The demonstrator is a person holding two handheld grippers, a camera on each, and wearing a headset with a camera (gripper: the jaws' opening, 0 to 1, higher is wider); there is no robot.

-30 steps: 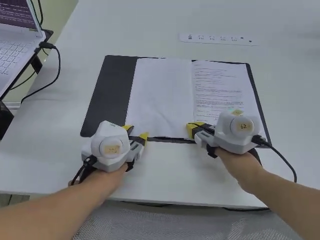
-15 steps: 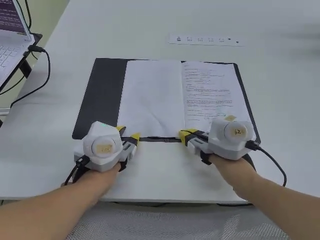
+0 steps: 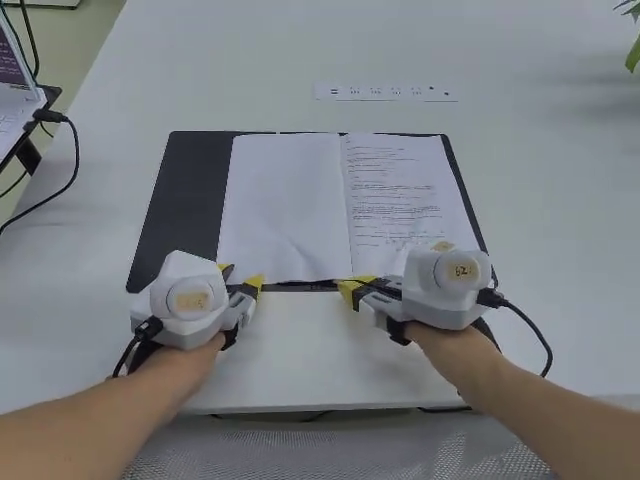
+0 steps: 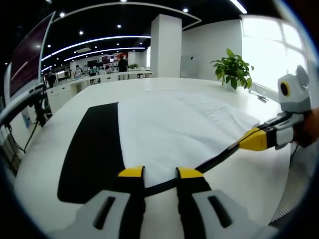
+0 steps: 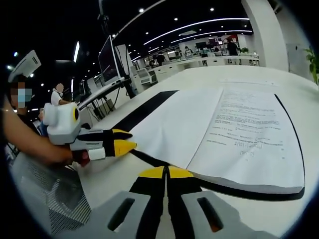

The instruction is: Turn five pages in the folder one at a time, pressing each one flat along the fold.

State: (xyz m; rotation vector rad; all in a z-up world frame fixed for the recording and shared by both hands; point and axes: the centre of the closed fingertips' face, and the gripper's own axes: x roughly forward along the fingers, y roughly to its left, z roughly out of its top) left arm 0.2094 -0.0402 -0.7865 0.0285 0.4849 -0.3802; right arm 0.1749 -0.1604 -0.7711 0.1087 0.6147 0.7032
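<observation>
Black folder (image 3: 190,200) open, right tongs (image 5: 166,172) closed, left tongs (image 4: 159,173) seemingly parted

Black folder (image 3: 185,210); white pages (image 3: 285,205), right one text-printed; left tool (image 3: 242,278), right tool (image 3: 349,290) white, yellow-tipped.

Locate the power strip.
Head view: the power strip lies on the white table, just beyond the far edge of the open folder, near top centre.

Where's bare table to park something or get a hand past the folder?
Free: the table right of the folder; the band between the folder's far edge and the power strip; a narrower strip left of it, bordered by the black cable. Crowded: the near edge, where the left tool and right tool sit at the folder's bottom edge.
</observation>
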